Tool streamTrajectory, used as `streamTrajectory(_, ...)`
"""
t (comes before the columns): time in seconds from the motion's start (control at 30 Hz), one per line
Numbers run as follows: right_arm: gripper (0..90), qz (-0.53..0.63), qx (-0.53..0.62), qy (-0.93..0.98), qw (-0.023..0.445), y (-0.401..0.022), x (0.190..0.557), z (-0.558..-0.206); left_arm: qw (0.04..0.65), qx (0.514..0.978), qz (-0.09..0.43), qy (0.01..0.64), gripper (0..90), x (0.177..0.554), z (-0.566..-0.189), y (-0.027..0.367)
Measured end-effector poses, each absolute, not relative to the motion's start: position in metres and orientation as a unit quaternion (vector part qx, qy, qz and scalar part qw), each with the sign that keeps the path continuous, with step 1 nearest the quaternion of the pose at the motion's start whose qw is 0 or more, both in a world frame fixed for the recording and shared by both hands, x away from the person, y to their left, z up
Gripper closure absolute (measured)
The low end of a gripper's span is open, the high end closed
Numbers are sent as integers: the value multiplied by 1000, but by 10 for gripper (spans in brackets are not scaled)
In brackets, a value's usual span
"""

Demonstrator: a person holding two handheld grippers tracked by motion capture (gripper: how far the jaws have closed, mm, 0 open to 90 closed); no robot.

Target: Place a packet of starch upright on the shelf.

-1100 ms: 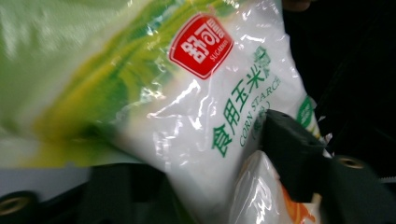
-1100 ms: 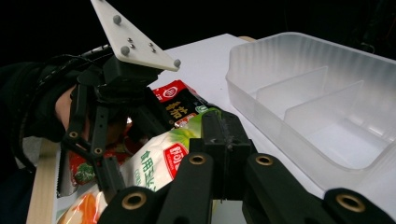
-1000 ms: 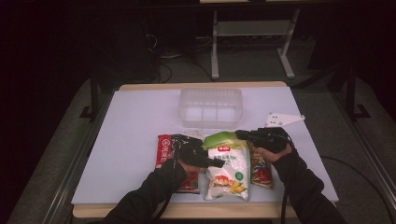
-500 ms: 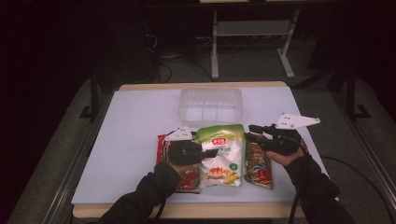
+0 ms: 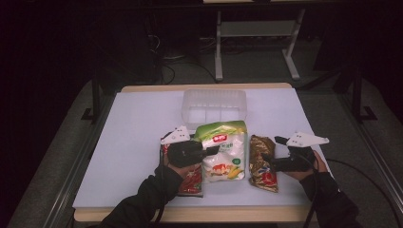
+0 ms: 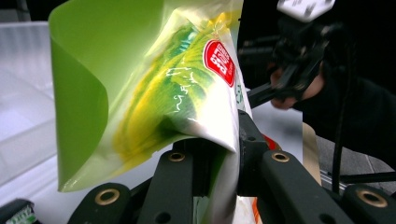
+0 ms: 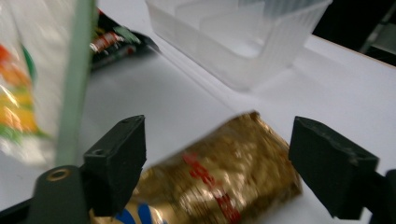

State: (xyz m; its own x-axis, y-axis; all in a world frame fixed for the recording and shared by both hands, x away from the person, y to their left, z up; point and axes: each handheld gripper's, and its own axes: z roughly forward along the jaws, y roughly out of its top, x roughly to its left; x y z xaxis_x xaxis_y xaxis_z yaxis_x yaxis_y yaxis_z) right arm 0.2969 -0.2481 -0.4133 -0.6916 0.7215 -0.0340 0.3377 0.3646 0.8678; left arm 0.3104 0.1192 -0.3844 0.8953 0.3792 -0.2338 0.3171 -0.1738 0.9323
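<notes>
**Three snack bags on a white table, one held up by the left gripper**

Three bags sit in a row on the near half of the white table (image 5: 142,123), which has a smooth matte top and a light wooden edge.

- Green and white bag (image 5: 221,151): glossy plastic film, green band at the top, a red label patch, white body with printed vegetables. It stands raised in the middle of the row. In the left gripper view the film (image 6: 154,88) is creased and bowed, with bright glare lines, and its plain green back curls toward the camera.
- Left gripper (image 5: 211,151): black, with a pale three-cornered plate on top. Its jaws are closed down on the side edge of the green and white bag; the film runs between them.
- Red bag (image 5: 190,178): flat on the table under the left hand, shiny, dark at its upper end.
- Gold bag (image 5: 262,164): crinkled metallic foil, red lettering, some blue print at the near end (image 7: 219,182). It lies flat just right of the raised bag.
- Right gripper (image 5: 266,160): jaws spread wide, one on each side of the gold bag, holding nothing. Contact with the foil cannot be judged.
- Clear bin (image 5: 214,107): translucent ribbed plastic, rectangular, with inner dividers, standing behind the bags.
</notes>
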Motion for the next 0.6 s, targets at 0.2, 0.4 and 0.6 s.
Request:
streamTrajectory(0.2, 274, 442, 366, 791, 212, -259, 291, -426, 618, 752, 41, 226, 788, 311, -373, 126)
streamTrajectory(0.4, 249, 432, 377, 787, 226, -259, 292, -430, 627, 738, 64, 241, 790, 318, -364, 143)
streamTrajectory(0.6, 248, 429, 384, 785, 229, -264, 295, -434, 628, 725, 99, 264, 791, 325, -357, 163)
